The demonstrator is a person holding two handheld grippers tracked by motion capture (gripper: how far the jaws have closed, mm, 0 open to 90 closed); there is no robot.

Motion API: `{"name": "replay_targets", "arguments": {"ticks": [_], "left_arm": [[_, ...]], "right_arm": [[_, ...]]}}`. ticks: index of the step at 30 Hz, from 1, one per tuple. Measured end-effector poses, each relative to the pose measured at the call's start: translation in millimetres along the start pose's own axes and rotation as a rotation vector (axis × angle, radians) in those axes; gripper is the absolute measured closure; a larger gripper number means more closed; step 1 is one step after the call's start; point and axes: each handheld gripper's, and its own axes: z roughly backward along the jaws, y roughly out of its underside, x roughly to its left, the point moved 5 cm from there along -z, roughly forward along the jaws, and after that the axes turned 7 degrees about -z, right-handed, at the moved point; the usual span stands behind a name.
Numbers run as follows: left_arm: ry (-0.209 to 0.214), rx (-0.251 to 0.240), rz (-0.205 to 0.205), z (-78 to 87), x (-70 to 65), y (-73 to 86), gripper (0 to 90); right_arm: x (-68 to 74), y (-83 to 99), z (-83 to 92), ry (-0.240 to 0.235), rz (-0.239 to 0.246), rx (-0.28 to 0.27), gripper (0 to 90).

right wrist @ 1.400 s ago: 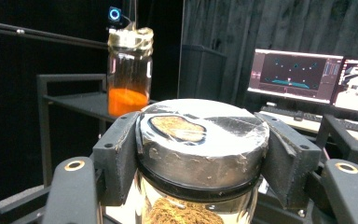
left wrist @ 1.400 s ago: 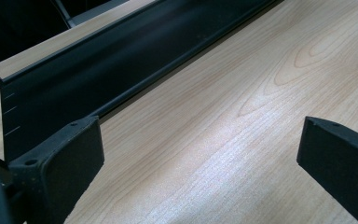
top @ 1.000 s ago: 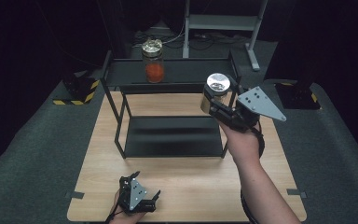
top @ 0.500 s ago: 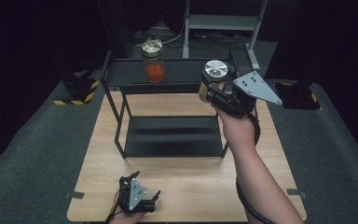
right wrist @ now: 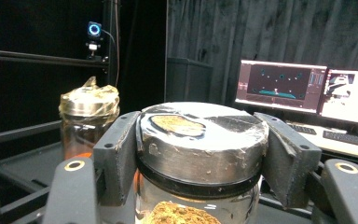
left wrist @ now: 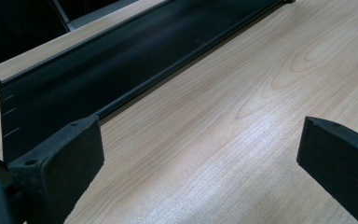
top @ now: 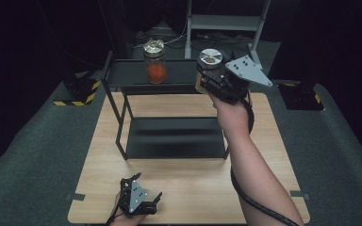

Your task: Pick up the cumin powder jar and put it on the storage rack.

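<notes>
High view: upper centre, the right gripper (top: 210, 77) is clamped on a silver-lidded jar (top: 209, 61) of brownish grains, beside the shelf (top: 127, 75). A second jar (top: 154, 61) holding something orange stands on it. At bottom left, the left gripper (top: 146, 193) rests with jaws apart.

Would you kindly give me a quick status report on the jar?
Right hand-held gripper shut on jar, raised by shelf. Left hand-held gripper open, idle. Second jar on shelf.

Dark room (top: 37, 37), grey carpet (top: 33, 155), lit monitors (right wrist: 279, 86)
</notes>
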Motion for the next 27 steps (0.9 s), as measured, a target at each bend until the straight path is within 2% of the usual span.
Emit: {"name": "replay_targets", "arguments": {"ticks": [13, 20, 27], "left_arm": [[0.004, -0.007, -0.009, 0.7, 0.0, 0.8, 0.8], [0.006, -0.010, -0.007, 0.8, 0.7, 1.2, 0.8], [0.009, -0.013, -0.005, 1.1, 1.0, 1.6, 0.8]], "right_arm": [[-0.7, -4.0, -27.7, 0.028, 0.011, 0.013, 34.1], [-1.9, -3.3, -36.3, 0.044, 0.017, 0.016, 34.0], [-5.3, -0.2, -42.6, 0.048, -0.002, 0.018, 34.0]]}}
